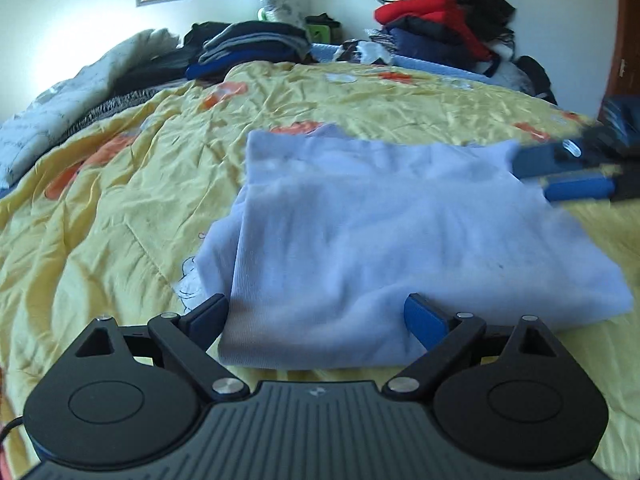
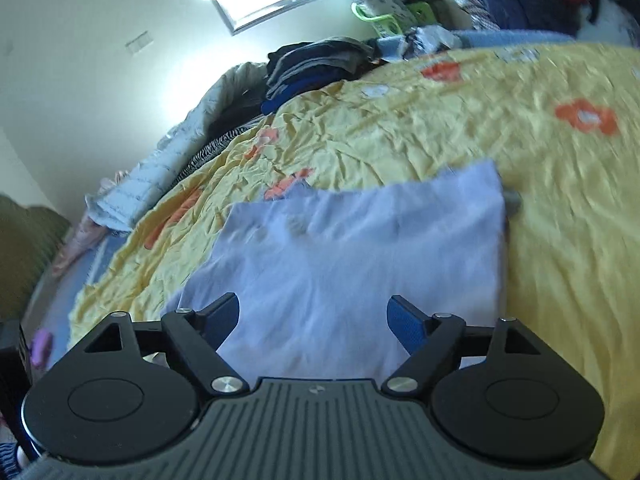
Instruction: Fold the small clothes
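A light blue garment (image 1: 392, 236) lies folded flat on the yellow flowered quilt (image 1: 120, 200). My left gripper (image 1: 316, 312) is open, its jaws wide apart over the garment's near edge. My right gripper (image 2: 314, 312) is also open, above the garment (image 2: 360, 248) in its own view. It also shows blurred in the left wrist view (image 1: 568, 172), at the garment's far right corner. Neither gripper holds anything.
Stacks of folded dark clothes (image 1: 248, 48) sit at the far end of the bed. A heap of red and dark clothes (image 1: 440, 24) is at the far right. A grey padded jacket (image 1: 60, 108) lies along the left edge of the quilt (image 2: 560, 200).
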{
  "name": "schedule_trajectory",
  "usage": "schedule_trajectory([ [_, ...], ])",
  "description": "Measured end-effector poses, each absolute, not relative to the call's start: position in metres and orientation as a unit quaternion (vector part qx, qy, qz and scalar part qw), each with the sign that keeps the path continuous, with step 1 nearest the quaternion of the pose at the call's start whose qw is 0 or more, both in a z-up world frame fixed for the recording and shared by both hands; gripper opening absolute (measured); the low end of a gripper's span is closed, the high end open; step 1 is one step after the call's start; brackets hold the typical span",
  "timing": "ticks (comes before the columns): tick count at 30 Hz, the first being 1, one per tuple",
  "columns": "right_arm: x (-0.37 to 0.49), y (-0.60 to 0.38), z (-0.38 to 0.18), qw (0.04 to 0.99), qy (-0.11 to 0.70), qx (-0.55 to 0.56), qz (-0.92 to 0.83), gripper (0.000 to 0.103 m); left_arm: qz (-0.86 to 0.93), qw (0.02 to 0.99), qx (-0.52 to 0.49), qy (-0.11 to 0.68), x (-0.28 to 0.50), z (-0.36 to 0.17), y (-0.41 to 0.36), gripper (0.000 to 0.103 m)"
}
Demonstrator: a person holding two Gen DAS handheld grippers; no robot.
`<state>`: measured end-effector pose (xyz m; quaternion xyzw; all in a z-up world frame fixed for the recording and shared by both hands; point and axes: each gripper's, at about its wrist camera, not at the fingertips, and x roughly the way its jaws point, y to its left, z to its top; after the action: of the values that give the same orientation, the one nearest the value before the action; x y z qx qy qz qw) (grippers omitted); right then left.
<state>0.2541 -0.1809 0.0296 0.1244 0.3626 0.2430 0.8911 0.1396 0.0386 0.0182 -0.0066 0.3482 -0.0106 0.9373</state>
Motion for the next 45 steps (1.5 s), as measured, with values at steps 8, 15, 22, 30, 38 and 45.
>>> schedule_trajectory([
  [8,0.335,-0.116,0.016,0.887,0.403,0.036,0.221,0.084,-0.004,0.941,-0.021,0.339,0.141,0.012,0.039,0.097],
  [15,0.346,-0.086,-0.015,0.885,0.412,-0.080,0.202,0.095,-0.015,0.941,-0.024,0.336,0.142,0.010,0.042,0.097],
  [22,0.351,-0.088,0.016,0.900,0.384,-0.006,0.206,0.077,-0.019,0.947,-0.026,0.320,0.136,0.007,0.043,0.098],
  [30,0.372,-0.010,-0.001,0.864,0.429,-0.067,0.253,0.082,-0.020,0.947,-0.033,0.319,0.136,0.006,0.044,0.099],
  [38,0.400,0.011,-0.015,0.865,0.436,-0.085,0.232,0.100,-0.022,0.948,-0.037,0.317,0.136,0.005,0.045,0.100],
  [45,0.343,-0.085,0.040,0.887,0.347,0.098,0.289,0.092,-0.006,0.939,-0.193,0.284,0.101,0.015,0.091,0.100],
])
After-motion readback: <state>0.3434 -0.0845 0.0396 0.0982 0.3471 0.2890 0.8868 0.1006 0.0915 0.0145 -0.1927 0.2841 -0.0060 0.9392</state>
